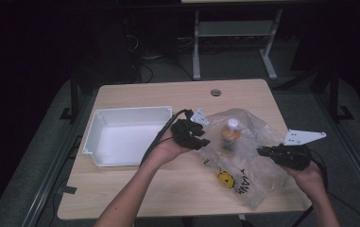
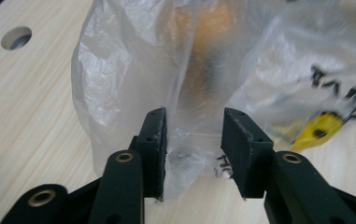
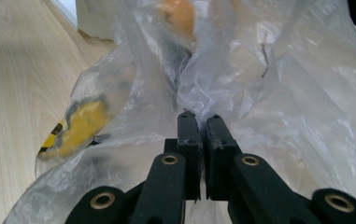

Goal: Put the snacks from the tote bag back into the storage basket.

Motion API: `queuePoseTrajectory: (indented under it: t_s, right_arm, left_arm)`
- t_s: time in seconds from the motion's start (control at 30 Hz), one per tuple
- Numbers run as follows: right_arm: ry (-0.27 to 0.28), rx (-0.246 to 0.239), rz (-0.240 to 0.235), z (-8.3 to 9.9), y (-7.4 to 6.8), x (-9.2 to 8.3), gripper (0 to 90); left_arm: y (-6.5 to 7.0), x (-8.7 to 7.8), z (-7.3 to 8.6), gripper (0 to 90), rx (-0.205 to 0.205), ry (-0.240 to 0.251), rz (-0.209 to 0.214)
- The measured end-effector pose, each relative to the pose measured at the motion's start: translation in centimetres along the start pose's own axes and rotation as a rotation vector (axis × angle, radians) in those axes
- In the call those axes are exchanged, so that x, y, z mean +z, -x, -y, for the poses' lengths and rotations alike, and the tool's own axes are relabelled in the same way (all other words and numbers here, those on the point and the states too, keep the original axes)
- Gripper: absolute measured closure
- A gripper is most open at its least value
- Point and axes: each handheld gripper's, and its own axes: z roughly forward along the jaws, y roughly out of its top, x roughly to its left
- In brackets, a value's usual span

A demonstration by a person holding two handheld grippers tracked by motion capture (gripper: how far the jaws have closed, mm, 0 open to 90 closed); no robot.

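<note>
Plastic film pinched flat in right tongs [image 3: 199, 122], likely to anchor the bag [image 1: 244, 156] at its right edge. Left tongs [image 2: 194, 135] spread, crumpled film between, not pressed. Bag on counter [image 1: 135, 189] right of white tray [image 1: 125, 135]; bottle [image 1: 231, 135] inside, upright, cap up.

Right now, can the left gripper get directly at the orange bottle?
Probably not. The left gripper stands open around bunched film of the plastic bag, and the orange bottle sits inside it, so plastic covers the bottle.
</note>
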Motion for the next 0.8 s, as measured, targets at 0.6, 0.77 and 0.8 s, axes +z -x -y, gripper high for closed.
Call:
queuePoseTrajectory:
  t_s: [0.6, 0.77, 0.8]
  right_arm:
    - [0.044, -0.030, -0.007, -1.0, -0.5, -0.6, 86.2]
    - [0.046, -0.048, -0.016, -1.4, -0.9, -0.3, 86.2]
    - [0.049, -0.049, -0.020, -1.5, -1.1, -0.3, 86.2]
  left_arm:
    - [0.9, -1.7, -3.0, 52.0, 0.044, 0.042, 0.002]
    - [1.1, -1.6, -3.6, 49.8, 0.044, 0.048, 0.010]
    - [1.3, -1.5, -3.7, 48.7, 0.048, 0.047, 0.006]
